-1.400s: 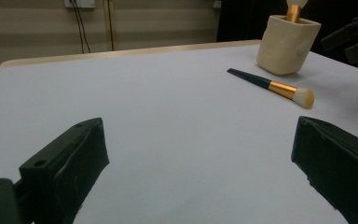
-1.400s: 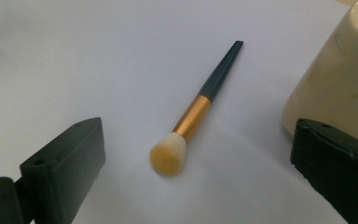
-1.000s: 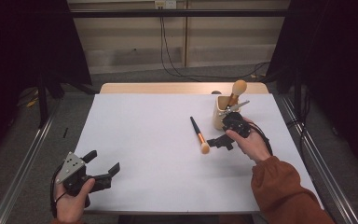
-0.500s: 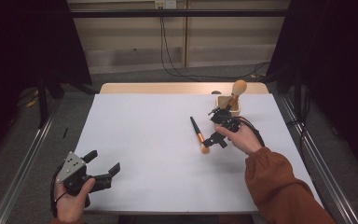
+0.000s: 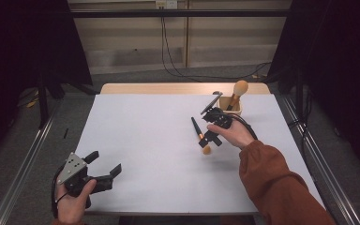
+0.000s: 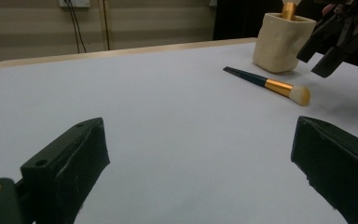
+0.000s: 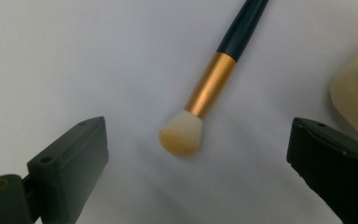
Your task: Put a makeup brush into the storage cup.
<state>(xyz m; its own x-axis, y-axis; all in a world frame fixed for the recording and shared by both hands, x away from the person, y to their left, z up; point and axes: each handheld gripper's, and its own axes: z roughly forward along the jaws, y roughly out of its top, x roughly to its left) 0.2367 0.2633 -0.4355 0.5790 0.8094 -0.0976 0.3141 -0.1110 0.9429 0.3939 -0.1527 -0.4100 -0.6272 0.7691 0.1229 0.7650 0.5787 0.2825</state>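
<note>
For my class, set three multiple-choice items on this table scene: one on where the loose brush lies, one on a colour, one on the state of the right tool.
1. Where does the loose makeup brush lie?
A. flat on the white table
B. inside the cup
C. on the floor

2. What colour is the band between its handle and bristles?
A. red
B. gold
C. white

3. How is the right tool?
A. shut on the brush
B. open above the brush
C. inside the cup

Answers: 1 A, it rests flat beside the cup; 2 B, the right gripper view shows a gold band; 3 B, its jaws stand wide on either side of the bristles.
</note>
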